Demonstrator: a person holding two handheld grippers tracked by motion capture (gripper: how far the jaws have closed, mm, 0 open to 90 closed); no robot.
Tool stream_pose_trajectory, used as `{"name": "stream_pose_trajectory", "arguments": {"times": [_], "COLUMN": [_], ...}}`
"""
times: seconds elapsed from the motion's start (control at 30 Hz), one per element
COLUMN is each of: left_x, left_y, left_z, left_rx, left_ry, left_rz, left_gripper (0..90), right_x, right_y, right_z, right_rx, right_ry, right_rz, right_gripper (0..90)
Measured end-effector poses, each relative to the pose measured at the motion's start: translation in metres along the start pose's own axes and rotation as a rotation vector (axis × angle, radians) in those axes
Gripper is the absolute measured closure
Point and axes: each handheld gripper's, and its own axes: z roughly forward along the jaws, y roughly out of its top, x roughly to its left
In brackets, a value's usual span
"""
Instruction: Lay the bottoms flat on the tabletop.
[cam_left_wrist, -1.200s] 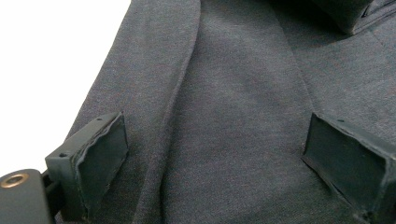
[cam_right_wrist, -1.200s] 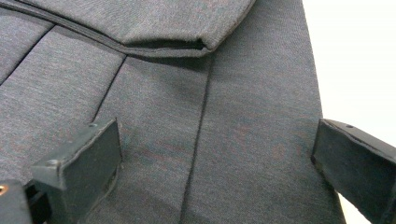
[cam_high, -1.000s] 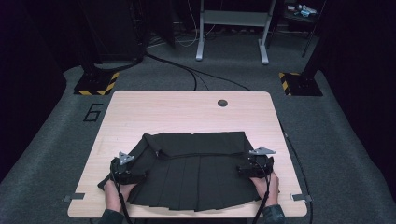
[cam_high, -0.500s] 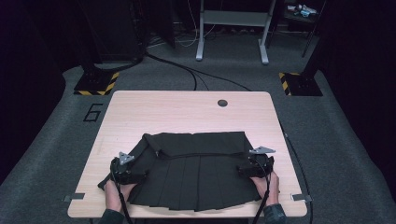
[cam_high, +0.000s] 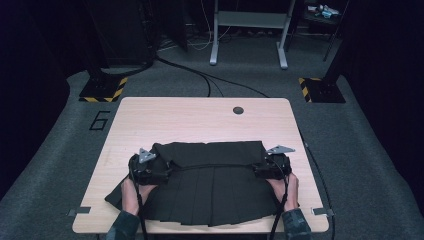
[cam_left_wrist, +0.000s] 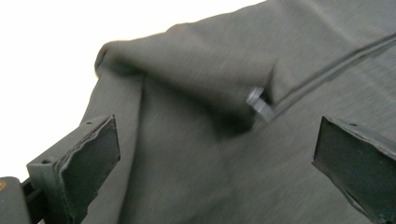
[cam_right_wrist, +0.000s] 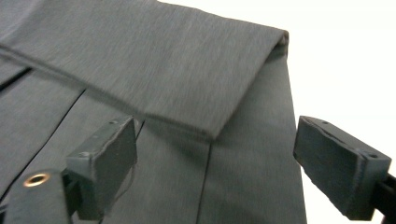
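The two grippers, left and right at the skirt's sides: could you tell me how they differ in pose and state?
The left gripper sits at the skirt's left side by a rumpled, bunched fold; the right gripper sits at the right side by a flat, crisp fold. The left gripper's grey plate lies lower in the high view than the right's. Both are open, with jaws apart over the fabric and nothing pinched, each held in a hand.

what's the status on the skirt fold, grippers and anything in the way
Left gripper and right gripper: jaws open, nothing held. Black pleated skirt flat on table, top band folded down. Nothing in the way.
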Motion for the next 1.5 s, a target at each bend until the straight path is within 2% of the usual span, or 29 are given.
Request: {"name": "stream_pose_trajectory", "arguments": {"times": [0.07,0.2,0.3,0.37,0.47,0.5,0.63,0.77,0.8,0.83,0.9,0.93,1.03,1.27,1.5], "left_x": [-0.003,-0.008,-0.008,-0.007,-0.004,-0.004,-0.001,0.000,0.000,0.000,-0.001,0.000,0.001,0.003,0.005], "left_y": [0.008,0.017,0.021,0.022,0.020,0.018,0.013,0.011,0.010,0.010,0.009,0.008,0.008,0.003,0.003], "left_z": [0.005,0.012,0.019,0.023,0.025,0.025,0.025,0.025,0.025,0.025,0.027,0.027,0.027,0.028,0.023], "left_rx": [-0.003,0.005,0.019,0.046,0.070,0.071,0.083,0.092,0.092,0.100,0.091,0.100,0.103,0.106,0.082], "left_ry": [-0.010,-0.001,0.013,0.030,0.021,0.022,0.003,-0.017,-0.017,-0.024,-0.020,-0.024,-0.031,-0.033,-0.040], "left_rz": [-0.006,0.025,0.043,0.051,0.044,0.051,0.047,0.052,0.055,0.057,0.051,0.057,0.058,0.047,0.063], "left_gripper": [2.2,4.7,14.4,20.1,31.3,34.7,50.4,66.4,68.8,72.0,74.9,76.2,79.5,81.4,81.9], "right_x": [0.000,0.003,0.002,0.002,0.002,0.002,0.000,0.001,0.001,0.001,0.002,0.001,0.001,0.005,0.009], "right_y": [0.005,0.012,0.017,0.019,0.019,0.018,0.016,0.014,0.013,0.012,0.009,0.008,0.006,0.003,0.005], "right_z": [0.007,0.017,0.023,0.025,0.026,0.027,0.027,0.025,0.026,0.026,0.026,0.027,0.028,0.028,0.022], "right_rx": [0.008,0.030,0.045,0.058,0.064,0.074,0.079,0.077,0.079,0.091,0.093,0.089,0.092,0.062,0.030], "right_ry": [-0.005,-0.008,-0.004,-0.001,-0.010,-0.016,-0.023,-0.033,-0.035,-0.037,-0.032,-0.029,-0.023,-0.036,-0.049], "right_rz": [-0.008,-0.012,-0.012,0.004,-0.002,0.011,0.024,0.032,0.029,0.040,0.055,0.042,0.055,0.049,0.036], "right_gripper": [15.6,25.1,34.7,40.4,50.0,56.8,66.8,73.3,71.8,65.6,62.0,61.3,61.2,80.5,84.4]}}
